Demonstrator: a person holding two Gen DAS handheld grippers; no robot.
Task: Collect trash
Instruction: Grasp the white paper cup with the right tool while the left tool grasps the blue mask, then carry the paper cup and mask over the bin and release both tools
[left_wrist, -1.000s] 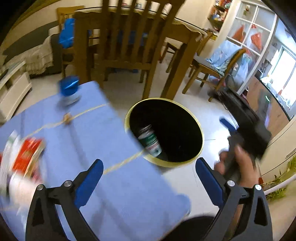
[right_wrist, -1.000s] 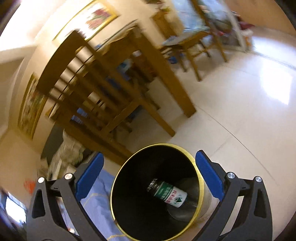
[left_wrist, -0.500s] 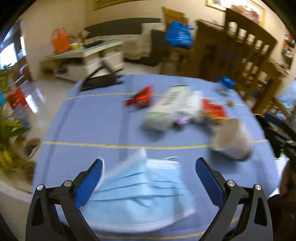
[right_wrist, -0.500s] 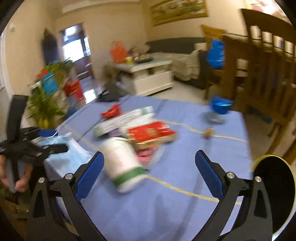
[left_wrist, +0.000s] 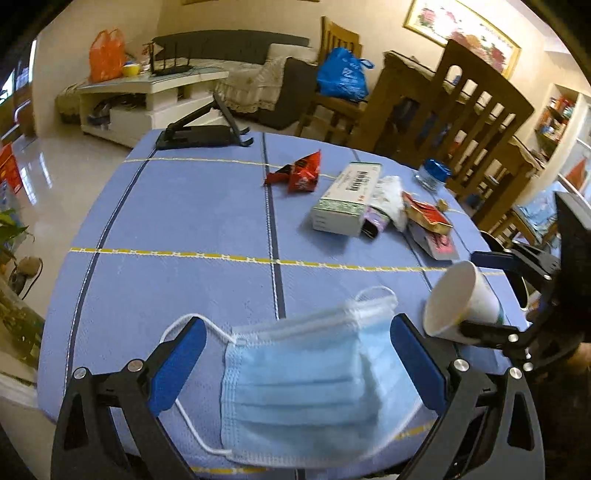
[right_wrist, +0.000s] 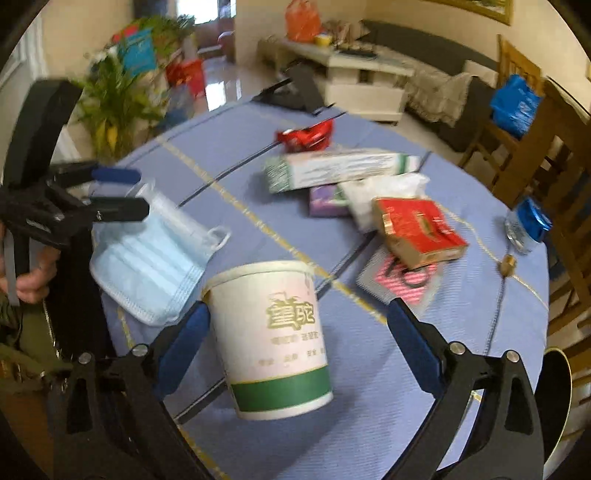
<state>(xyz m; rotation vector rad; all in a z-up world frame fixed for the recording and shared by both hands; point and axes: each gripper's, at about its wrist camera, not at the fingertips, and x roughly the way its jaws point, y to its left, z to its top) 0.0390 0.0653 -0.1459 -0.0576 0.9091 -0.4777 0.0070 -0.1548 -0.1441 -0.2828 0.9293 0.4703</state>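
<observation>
Both grippers are sitting over the blue tablecloth (left_wrist: 184, 206), fingers spread wide, neither one grasping anything. Left gripper (left_wrist: 294, 362) is straddling the blue face mask (left_wrist: 314, 391), which is lying flat at the near edge of the cloth; can't tell if the pads are touching it. Right gripper (right_wrist: 297, 341) is framing the white paper cup (right_wrist: 273, 339); the cup is lying tipped on the cloth just right of the mask, green band toward the right wrist camera, touching or nearly touching the left pad, clear gap to the right pad. Beyond the mask, toward the middle of the cloth, the rest of the trash is sitting in a loose cluster: long green-and-white box (left_wrist: 347, 199), crumpled white tissue (right_wrist: 384, 195) beside it, red box (right_wrist: 417, 230) on a pink card, red snack wrapper (left_wrist: 299, 171) farther back. Black bin (right_wrist: 554, 398) rim is showing past the cloth edge, well apart from the mask.
</observation>
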